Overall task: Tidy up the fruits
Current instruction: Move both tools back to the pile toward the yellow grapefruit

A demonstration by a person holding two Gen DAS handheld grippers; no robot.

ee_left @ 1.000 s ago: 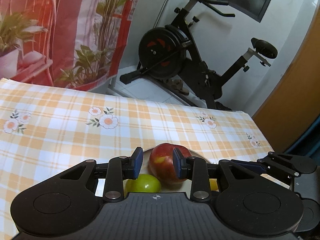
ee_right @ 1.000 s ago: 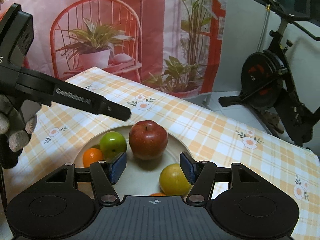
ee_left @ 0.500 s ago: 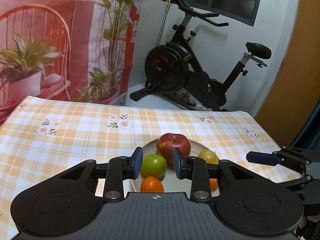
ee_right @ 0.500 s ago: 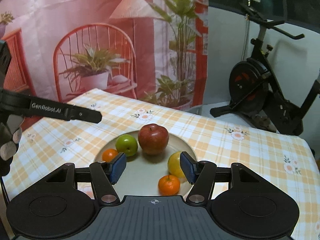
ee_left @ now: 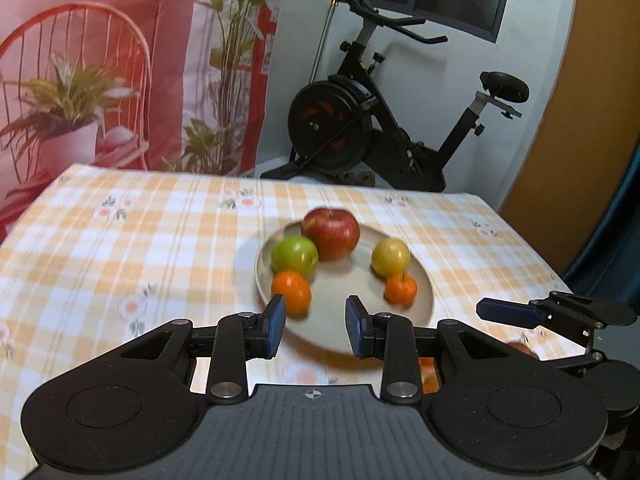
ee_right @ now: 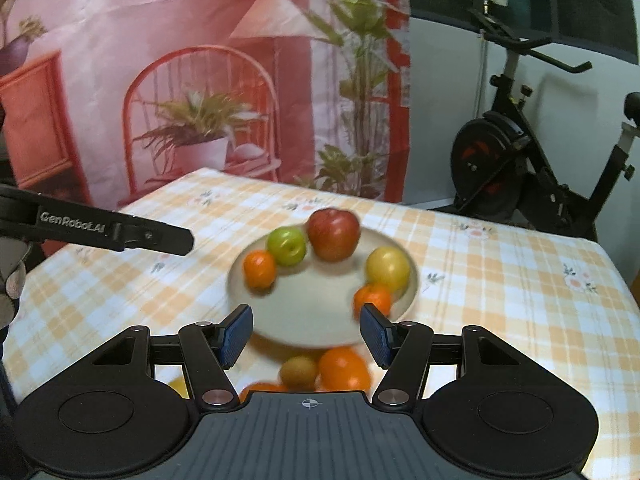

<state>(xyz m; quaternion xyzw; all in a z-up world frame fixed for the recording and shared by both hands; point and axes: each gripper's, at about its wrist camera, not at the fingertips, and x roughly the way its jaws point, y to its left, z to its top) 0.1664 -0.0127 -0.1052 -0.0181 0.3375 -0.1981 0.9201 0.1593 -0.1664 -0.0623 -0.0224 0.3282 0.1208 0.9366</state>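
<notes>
Left gripper [ee_left: 315, 330]: my jaws stand narrow, nothing between them.
Right gripper [ee_right: 307, 334]: my jaws stand partly apart, empty.
Fruit: round beige plate [ee_right: 320, 320] on the checked worktop [ee_right: 500, 280] carries a red apple [ee_right: 334, 238], green apple [ee_right: 287, 246], yellow fruit [ee_right: 388, 268] and two small oranges; loose fruit lies nearer me.
Method: in my judgement, widen before descending, grip one fruit squarely.
Writing: "GenRobot.AI" on my left gripper's arm.
</notes>
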